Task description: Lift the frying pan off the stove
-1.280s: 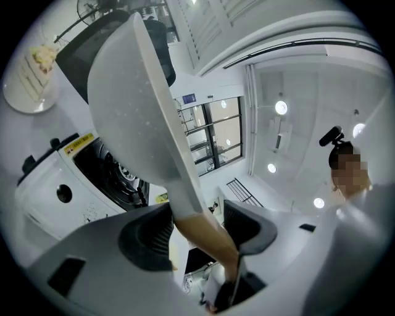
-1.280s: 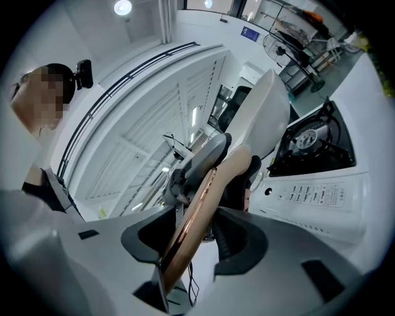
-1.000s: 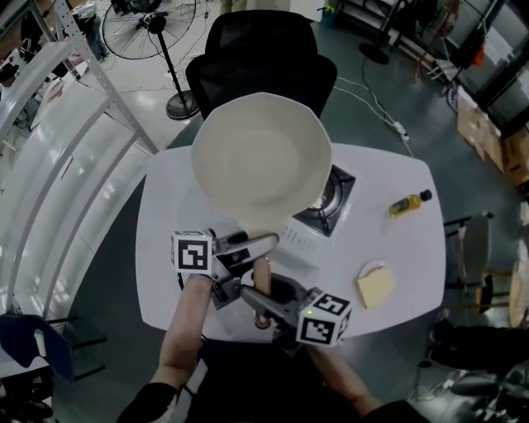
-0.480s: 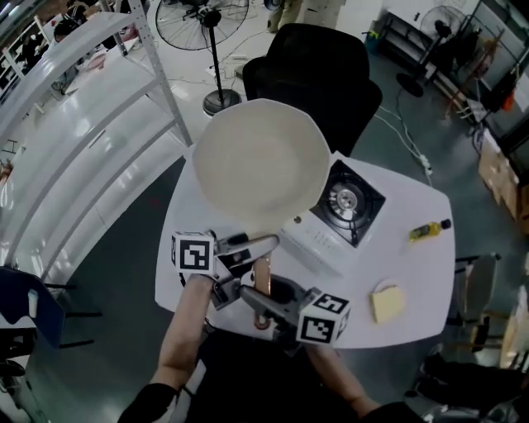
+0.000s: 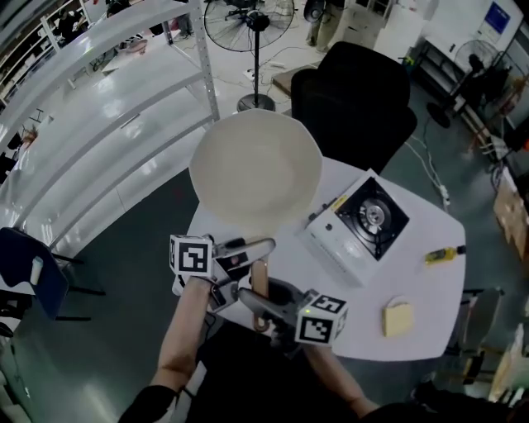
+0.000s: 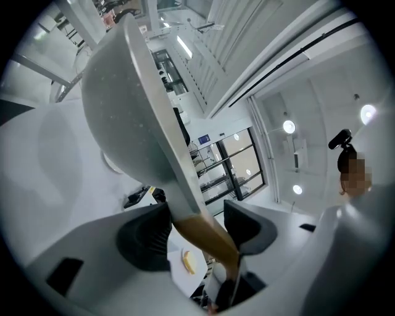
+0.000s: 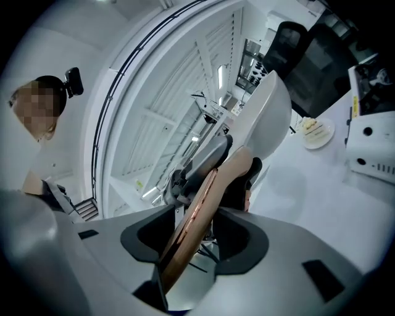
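Observation:
The cream frying pan [image 5: 254,171] hangs in the air over the table's left corner, clear of the small gas stove [image 5: 364,227] to its right. Its wooden handle [image 5: 259,277] points back toward me. My left gripper [image 5: 248,252] is shut on the handle close to the pan, and the handle [image 6: 207,237] runs between that gripper's [image 6: 197,228] pads under the tilted pan [image 6: 123,117]. My right gripper [image 5: 260,301] is shut on the handle's end. In the right gripper view the handle [image 7: 197,216] slants through the right gripper [image 7: 194,237], with the pan [image 7: 271,117] beyond.
On the white table [image 5: 413,289] lie a yellow bottle [image 5: 442,254] and a yellow block [image 5: 397,318] at the right. A black chair [image 5: 355,91] stands behind the table, a fan [image 5: 248,16] beyond it, white shelving [image 5: 107,91] to the left. The stove [image 7: 370,123] shows at the right.
The pan, held by both grippers, has moved left off the stove. The burner it half covered a second ago is now fully exposed. The grips look the same.

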Demonstrator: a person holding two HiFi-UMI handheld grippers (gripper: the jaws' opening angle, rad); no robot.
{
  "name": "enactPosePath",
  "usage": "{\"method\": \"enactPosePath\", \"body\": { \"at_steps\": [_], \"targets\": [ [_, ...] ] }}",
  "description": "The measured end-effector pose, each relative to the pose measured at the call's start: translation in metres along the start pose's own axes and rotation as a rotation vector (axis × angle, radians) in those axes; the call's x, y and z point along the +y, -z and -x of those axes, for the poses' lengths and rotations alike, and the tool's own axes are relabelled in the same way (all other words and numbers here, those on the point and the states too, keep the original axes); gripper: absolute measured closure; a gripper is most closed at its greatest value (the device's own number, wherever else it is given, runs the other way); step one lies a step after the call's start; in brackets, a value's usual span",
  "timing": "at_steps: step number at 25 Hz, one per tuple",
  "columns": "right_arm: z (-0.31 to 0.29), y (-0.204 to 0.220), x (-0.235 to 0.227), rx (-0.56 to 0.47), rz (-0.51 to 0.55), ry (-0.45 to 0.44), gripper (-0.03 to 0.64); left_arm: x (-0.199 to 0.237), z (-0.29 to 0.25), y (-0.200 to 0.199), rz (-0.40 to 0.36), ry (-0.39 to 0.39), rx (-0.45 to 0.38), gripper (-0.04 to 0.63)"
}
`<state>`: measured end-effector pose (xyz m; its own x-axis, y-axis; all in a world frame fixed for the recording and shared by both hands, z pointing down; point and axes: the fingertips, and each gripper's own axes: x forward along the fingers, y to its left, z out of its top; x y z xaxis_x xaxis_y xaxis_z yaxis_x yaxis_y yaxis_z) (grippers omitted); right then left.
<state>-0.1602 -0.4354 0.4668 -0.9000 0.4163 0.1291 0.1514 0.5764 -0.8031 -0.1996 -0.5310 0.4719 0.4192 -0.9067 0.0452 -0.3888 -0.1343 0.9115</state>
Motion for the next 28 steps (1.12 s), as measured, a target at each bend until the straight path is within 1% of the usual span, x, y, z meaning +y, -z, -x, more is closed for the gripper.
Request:
{"method": "enactPosePath", "body": {
  "at_steps": [3,7,11,15,18,20,24,28],
  "targets": [
    [-0.011,0.011,0.008,0.033,0.002,-0.026,0.425,0.002,0.020,0.001,-0.010,-0.021,-0.028,0.342],
    [-0.024,0.025,0.016,0.075,-0.002,-0.061,0.425,0.008,0.044,0.004,-0.019,-0.069,-0.061,0.341],
    [-0.041,0.037,0.028,0.114,-0.006,-0.084,0.425,0.007,0.070,0.003,-0.021,-0.059,-0.100,0.339],
    [-0.058,0.048,0.040,0.149,-0.005,-0.103,0.425,0.010,0.097,0.005,0.014,-0.086,-0.133,0.339],
    [-0.066,0.056,0.043,0.169,-0.003,-0.114,0.422,0.014,0.110,0.006,-0.008,-0.095,-0.143,0.337],
    [-0.072,0.060,0.047,0.176,-0.005,-0.123,0.419,0.016,0.120,0.007,-0.003,-0.122,-0.147,0.336],
    [-0.078,0.068,0.056,0.188,-0.009,-0.143,0.419,0.012,0.131,0.009,0.021,-0.109,-0.166,0.336],
    [-0.079,0.069,0.057,0.196,-0.008,-0.148,0.419,0.014,0.136,0.009,-0.004,-0.121,-0.170,0.336]
  ]
}}
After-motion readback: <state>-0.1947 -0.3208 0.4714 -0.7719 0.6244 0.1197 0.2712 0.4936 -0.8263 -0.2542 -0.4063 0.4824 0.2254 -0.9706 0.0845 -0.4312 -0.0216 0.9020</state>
